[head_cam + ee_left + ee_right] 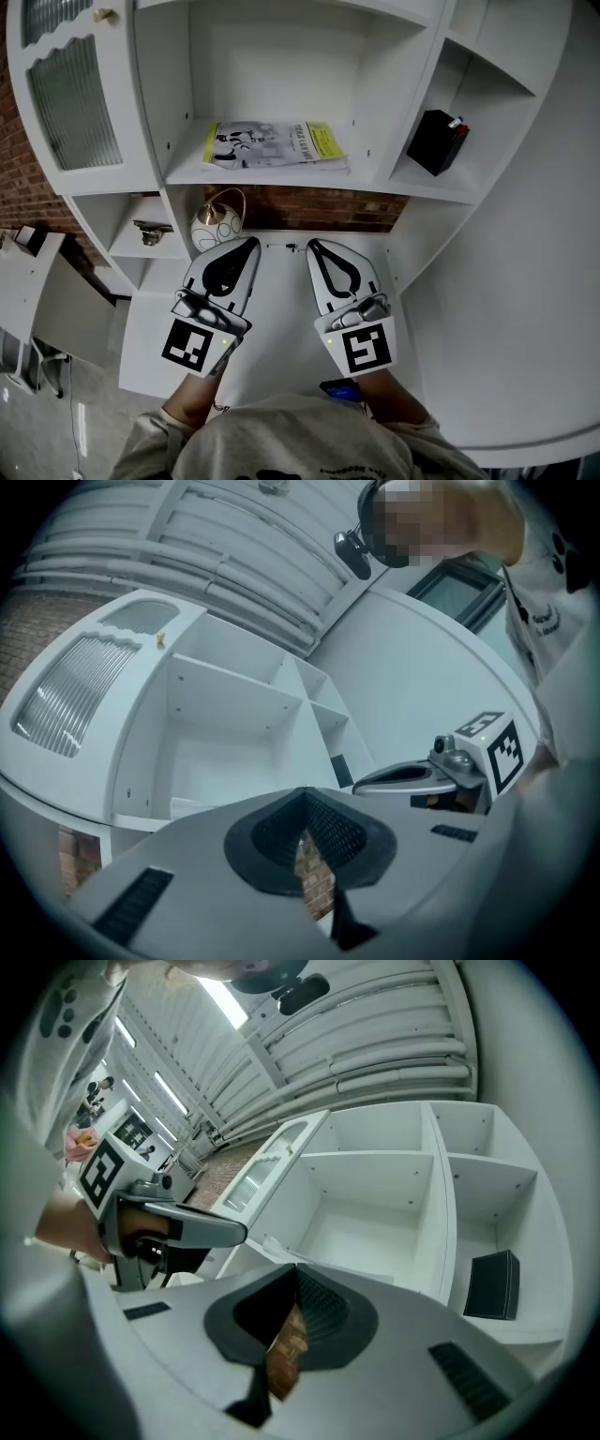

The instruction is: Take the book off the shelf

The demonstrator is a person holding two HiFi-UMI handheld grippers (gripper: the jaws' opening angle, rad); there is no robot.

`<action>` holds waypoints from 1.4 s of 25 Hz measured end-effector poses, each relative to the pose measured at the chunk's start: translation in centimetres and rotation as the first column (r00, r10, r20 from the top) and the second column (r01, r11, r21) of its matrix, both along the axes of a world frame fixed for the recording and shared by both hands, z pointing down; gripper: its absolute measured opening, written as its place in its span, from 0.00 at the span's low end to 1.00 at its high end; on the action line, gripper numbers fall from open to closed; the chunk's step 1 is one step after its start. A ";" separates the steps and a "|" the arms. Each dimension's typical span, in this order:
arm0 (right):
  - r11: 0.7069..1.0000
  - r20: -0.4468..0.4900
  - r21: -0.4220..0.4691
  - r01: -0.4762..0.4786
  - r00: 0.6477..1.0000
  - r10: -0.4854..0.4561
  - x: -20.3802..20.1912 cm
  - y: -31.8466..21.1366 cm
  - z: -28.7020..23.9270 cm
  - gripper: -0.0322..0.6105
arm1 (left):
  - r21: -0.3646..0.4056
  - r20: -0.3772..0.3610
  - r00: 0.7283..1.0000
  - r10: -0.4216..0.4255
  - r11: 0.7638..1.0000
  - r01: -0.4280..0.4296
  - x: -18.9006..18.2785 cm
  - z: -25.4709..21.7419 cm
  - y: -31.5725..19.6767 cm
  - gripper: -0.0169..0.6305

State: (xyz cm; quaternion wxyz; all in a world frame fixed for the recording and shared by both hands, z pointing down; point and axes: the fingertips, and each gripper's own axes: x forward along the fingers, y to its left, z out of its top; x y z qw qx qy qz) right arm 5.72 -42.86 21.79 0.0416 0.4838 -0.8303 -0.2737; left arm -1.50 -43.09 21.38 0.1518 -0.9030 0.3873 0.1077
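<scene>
Book [277,145] lies flat on the middle shelf [372,165] of the white unit, cover up, long edge along the shelf front. It sits near the front lip and slightly left of centre, so we judge it can be reached from the front without going deep into the bay. It is the only thing in that compartment. A black box [436,141] leans in the next bay to the right, behind a divider, well apart from the book. A round ornament [214,227] stands in the niche below, against the brick wall [319,208].

Left gripper [249,246] and right gripper [314,246] sit side by side over the white surface [281,314], below the shelf. Both tips aim toward the unit and tilt slightly upward. The book is above and beyond both tips, and neither touches it. We judge this to be the approach stage, with the grasp not yet begun.

Jaws, left: closed tip to tip in its own view, with only brick showing through the slit behind the pads and nothing held.

Jaws, right: likewise closed, pads together at the tip, nothing between them and nothing touched.

We judge that at least one pair must open before it can take the book's front edge. The book is thin and lies flat, so a pad will have to get under that edge.
</scene>
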 end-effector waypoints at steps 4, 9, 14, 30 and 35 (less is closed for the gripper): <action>1.000 -0.050 0.010 -0.002 0.999 0.003 0.2 -1.0 -0.5 0.08 | 0.022 0.014 1.000 -0.002 1.000 0.002 0.0 -0.7 -1.3 0.04; 1.000 -0.115 -0.004 0.008 0.993 -0.008 0.2 -2.5 -0.9 0.08 | 0.042 0.068 0.997 -0.021 0.999 0.018 0.0 -1.6 -3.0 0.04; 1.000 -0.148 -0.004 0.022 0.989 -0.022 0.1 -3.8 -1.7 0.08 | 0.056 0.118 0.993 -0.032 0.998 0.025 -0.1 -2.9 -4.6 0.04; 0.999 -0.308 0.025 0.043 0.951 -0.033 0.0 -6.5 -4.2 0.08 | 0.145 0.419 0.904 -0.086 0.989 0.027 0.6 -4.2 -7.3 0.05; 0.999 -0.395 -0.023 0.029 0.918 -0.036 0.1 -7.7 -4.2 0.23 | 0.166 0.502 0.854 -0.140 0.984 0.064 0.5 -4.0 -8.3 0.07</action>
